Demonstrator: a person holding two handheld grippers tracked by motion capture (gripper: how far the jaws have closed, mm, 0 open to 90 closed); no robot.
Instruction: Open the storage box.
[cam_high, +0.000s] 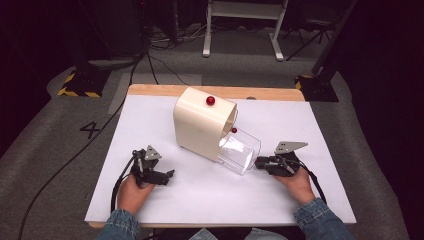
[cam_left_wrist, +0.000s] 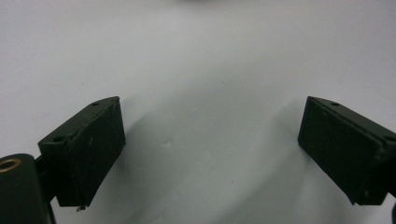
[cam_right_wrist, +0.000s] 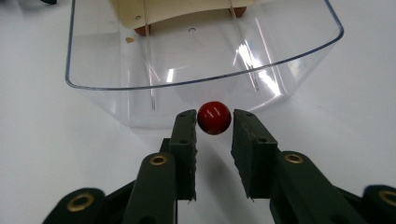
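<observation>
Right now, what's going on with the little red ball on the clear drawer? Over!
Right hand-held gripper at the red knob of the clear drawer, jaws close either side. Left hand-held gripper open, over bare table. Drawer partly out of cream box. Nothing blocking.

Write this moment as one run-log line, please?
right gripper: jaws around drawer's red knob | clear drawer: pulled out of cream box | left gripper: open, idle

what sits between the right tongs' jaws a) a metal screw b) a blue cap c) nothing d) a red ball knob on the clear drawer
d: in the right gripper view the right tongs have their jaws on either side of the red ball knob at the front of the clear drawer.
</observation>
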